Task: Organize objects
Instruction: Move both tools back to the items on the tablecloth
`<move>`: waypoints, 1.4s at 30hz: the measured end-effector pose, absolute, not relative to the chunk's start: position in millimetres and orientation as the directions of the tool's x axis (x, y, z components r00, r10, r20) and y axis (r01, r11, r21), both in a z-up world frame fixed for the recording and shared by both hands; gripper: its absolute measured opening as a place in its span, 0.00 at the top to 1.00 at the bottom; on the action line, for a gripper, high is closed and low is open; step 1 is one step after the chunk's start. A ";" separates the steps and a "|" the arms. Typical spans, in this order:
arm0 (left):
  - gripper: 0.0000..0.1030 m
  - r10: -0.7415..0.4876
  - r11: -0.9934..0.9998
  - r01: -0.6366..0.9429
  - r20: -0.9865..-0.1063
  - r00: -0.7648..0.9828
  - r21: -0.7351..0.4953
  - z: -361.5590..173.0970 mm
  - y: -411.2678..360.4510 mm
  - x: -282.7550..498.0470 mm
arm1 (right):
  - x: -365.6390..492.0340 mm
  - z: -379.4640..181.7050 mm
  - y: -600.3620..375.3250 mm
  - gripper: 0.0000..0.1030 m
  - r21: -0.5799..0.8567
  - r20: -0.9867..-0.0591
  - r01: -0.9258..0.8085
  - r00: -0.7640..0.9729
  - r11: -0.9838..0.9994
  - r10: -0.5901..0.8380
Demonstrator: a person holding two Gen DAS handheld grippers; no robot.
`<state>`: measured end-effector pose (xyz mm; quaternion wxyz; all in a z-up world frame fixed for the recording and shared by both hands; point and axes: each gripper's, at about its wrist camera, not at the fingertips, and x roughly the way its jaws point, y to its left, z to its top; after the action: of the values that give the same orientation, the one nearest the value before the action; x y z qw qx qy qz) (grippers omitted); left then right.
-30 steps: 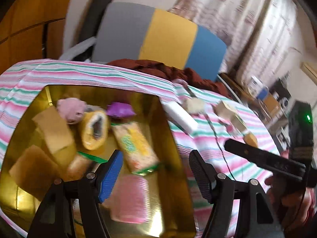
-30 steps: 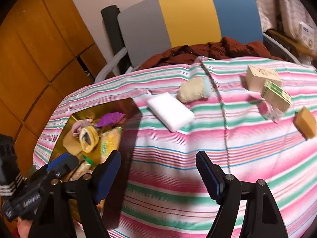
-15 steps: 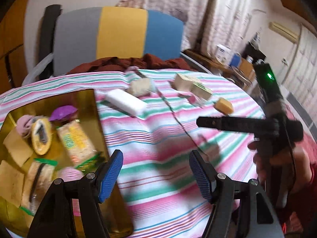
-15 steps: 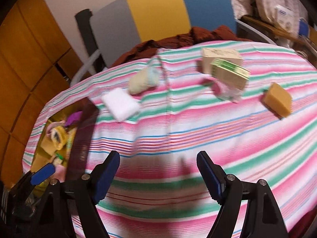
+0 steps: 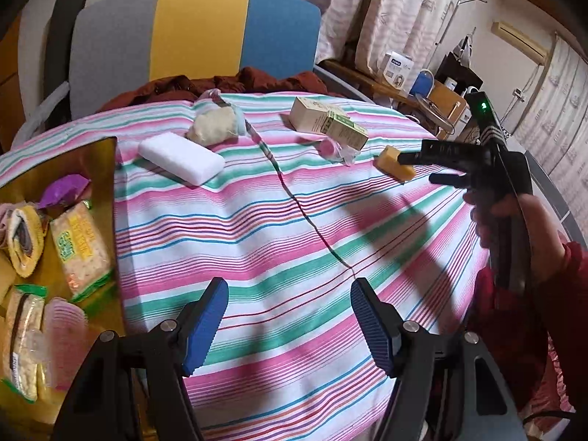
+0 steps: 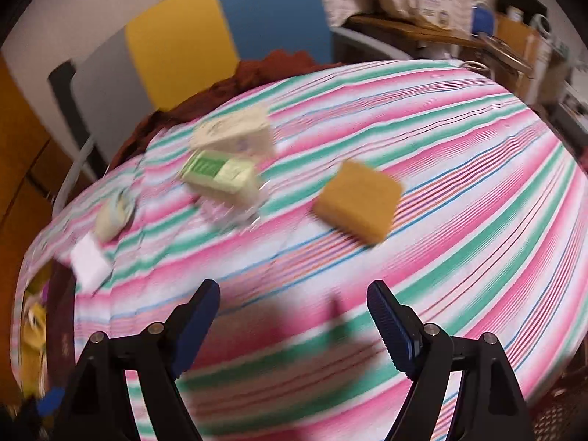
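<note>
I find both tools empty: the left gripper (image 5: pixel 288 321) has its jaws spread wide over bare striped tablecloth (image 5: pixel 257 228), and the right gripper (image 6: pixel 294 325) likewise stands with its jaws apart, holding nothing. The item I judge to be next is the orange sponge block (image 6: pixel 358 202), which lies on the cloth ahead of the right gripper and slightly to its right, clear of its neighbours. In the left wrist view the same block (image 5: pixel 395 161) sits at the far right of the table, with the tips of the right-hand tool just at it, so the right hand is plainly the nearer. Its long axis runs obliquely across the right gripper's line of approach (the right view is motion-blurred, so I cannot fix the angle closely), and I judge a small wrist turn is wanted so the pads close across its short side. The gold tray (image 5: pixel 106 154), already holding wrapped snacks, lies at the far left, well apart from the block. Also loose on the cloth are a white block (image 5: pixel 182 160), a pale pouch (image 5: pixel 215 128) and two small cartons (image 5: pixel 327 121).
</note>
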<state>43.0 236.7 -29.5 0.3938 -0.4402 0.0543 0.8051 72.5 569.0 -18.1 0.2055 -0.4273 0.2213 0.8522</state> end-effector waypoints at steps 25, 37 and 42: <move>0.32 0.523 -0.719 -0.649 -0.808 -0.271 -0.247 -45.4 259.0 31.6 | 8.8 -18.2 498.5 0.19 0.295 -0.766 -0.054 -0.611 -0.954 -0.202; 0.32 0.510 -0.721 -0.654 -0.815 -0.275 -0.230 -49.5 264.8 35.1 | -10.8 -33.7 571.2 0.18 0.267 -0.770 -0.393 -0.636 -0.880 0.051; 0.32 0.506 -0.733 -0.638 -0.816 -0.280 -0.236 -51.9 268.1 30.0 | -17.0 -44.8 559.5 0.18 0.393 -0.766 -0.278 -0.627 -0.876 -0.145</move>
<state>30.0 268.1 -51.9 0.3590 -0.4808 0.0685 0.7970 -17.0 559.5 -44.8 0.0385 -0.4303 0.2456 0.8678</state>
